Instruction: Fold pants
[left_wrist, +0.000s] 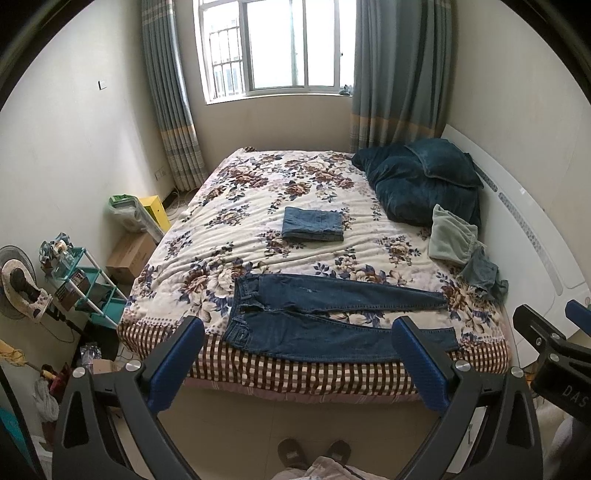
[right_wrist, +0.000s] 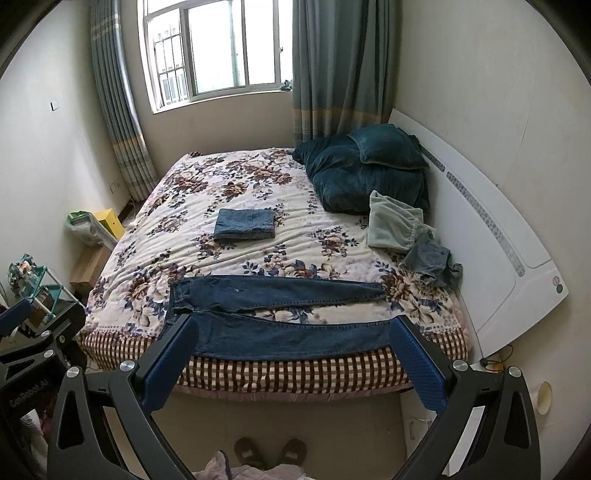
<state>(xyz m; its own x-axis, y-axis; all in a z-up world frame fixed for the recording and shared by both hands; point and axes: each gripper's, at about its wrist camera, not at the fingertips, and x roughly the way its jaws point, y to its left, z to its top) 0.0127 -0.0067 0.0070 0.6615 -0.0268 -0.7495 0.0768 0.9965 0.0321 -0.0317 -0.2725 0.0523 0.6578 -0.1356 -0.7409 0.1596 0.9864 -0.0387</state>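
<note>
Daylit window, teal curtains, floral bed, tiled floor

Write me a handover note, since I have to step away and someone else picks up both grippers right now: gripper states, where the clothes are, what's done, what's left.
Left gripper: open, empty, held back from the bed's near edge.
Right gripper: open, empty, same stance.
Dark jeans: spread flat along the near edge of the bed, waistband to the left, legs apart, not yet folded.
Folded jeans: already done, lying mid-bed.
Green garment and crumpled grey-blue denim: heaped at the right side near the pillows, unfolded.
Left to do: fold the dark jeans, probably then the heap.
</note>
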